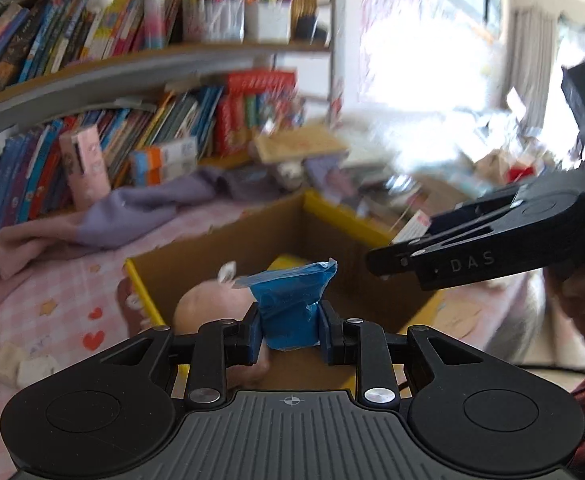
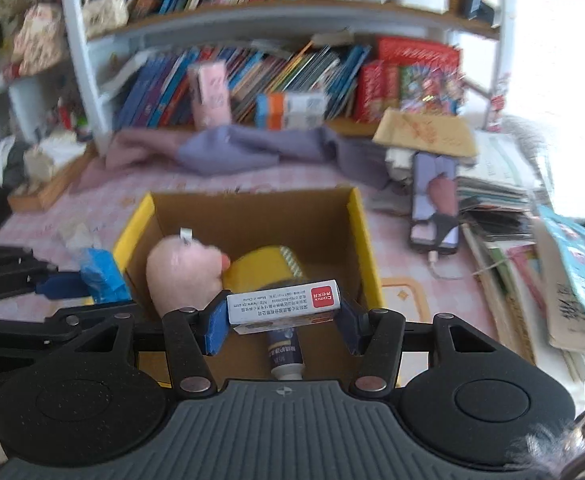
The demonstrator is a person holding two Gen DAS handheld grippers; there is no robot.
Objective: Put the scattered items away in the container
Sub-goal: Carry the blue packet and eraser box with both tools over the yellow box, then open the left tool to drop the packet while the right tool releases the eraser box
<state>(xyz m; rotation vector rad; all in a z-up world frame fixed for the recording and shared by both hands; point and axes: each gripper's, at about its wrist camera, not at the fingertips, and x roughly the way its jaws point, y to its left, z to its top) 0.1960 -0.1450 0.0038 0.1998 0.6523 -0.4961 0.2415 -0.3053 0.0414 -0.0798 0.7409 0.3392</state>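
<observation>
A bookshelf (image 2: 252,20) crammed with colourful books fills the upper frame, its white upright post (image 2: 80,60) at upper left. Below lies a worktop under a pink checked cloth (image 1: 52,300) (hearts printed on it). Glaring window light (image 1: 412,80) washes out the upper right.

There was one box (image 2: 362,240). Inside it lay three things: one pink plush (image 2: 180,272), one yellow tape roll (image 2: 268,268) and one tube (image 2: 286,354). Two tongs each held one thing: one blue packet (image 1: 292,304) and one small carton (image 2: 284,306).
</observation>
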